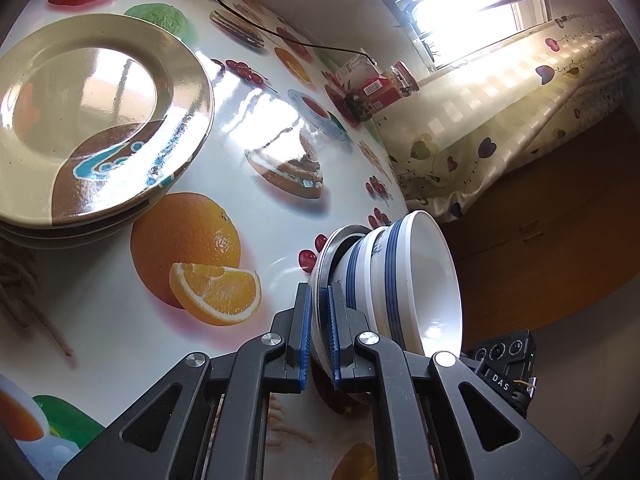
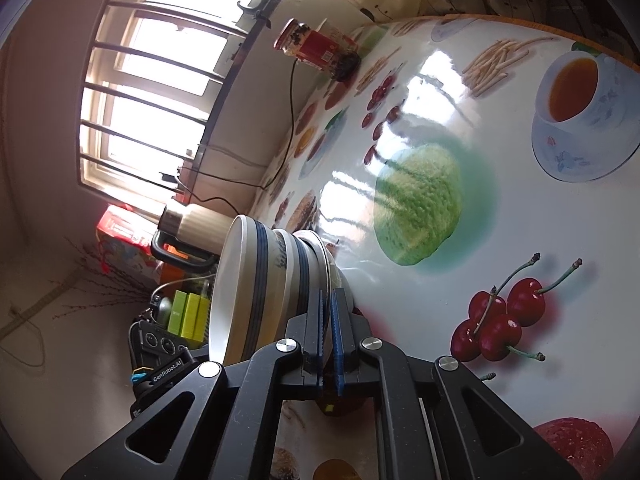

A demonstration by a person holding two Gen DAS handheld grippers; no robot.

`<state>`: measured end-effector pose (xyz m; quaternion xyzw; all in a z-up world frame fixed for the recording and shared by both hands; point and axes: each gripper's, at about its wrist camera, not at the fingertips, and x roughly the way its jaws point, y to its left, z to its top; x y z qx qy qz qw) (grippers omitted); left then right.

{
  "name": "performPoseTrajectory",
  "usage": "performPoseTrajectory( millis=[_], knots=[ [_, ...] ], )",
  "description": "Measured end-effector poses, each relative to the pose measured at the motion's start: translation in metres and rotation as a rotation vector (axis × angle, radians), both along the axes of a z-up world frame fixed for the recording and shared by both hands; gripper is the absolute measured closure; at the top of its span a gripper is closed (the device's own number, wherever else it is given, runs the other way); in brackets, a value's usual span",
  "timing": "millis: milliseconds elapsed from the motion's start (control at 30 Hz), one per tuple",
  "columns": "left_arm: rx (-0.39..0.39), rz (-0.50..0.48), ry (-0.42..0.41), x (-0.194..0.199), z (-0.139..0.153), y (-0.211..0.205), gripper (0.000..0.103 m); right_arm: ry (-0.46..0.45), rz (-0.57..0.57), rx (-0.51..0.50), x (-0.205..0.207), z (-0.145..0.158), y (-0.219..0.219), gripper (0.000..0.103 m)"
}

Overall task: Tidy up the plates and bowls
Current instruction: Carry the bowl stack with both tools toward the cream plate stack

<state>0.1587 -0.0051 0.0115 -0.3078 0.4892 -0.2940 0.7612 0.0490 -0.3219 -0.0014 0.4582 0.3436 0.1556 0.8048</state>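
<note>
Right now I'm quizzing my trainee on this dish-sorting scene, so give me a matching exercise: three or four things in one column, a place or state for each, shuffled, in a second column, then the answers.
Things
1. blue-striped bowls
2. beige plates
3. glass jar
4. left gripper

Places or states
A. stacked flat on the fruit-print table
B. lying on its side at the table's far edge, near the window
C. nested, tipped on edge on a plate held from both sides
D. shut on the rim of the gripped plate

Pairs: 1-C, 2-A, 3-B, 4-D
</note>
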Motion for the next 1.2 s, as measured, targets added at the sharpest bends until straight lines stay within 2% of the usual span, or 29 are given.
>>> performPoseTrajectory(
  millis=[733,967,1200],
  knots=[
    [-0.012,-0.003,-0.002,0.0014,-0.0007,0.0039,0.097,-0.008,0.004,-0.022,0.0025,0.0038,0.002,0.096],
    [0.01,-0.006,-0.012,0.0023,0.0002,0.0021,0.097,-0.016,0.001,0.019,0.0061,-0.002,-0.0024,0.095],
    [0.034,-0.01,-0.03,0.0006,0.0033,-0.0007,0.097,-0.023,0.006,0.003,0.0063,-0.0006,-0.0022,0.096]
  ],
)
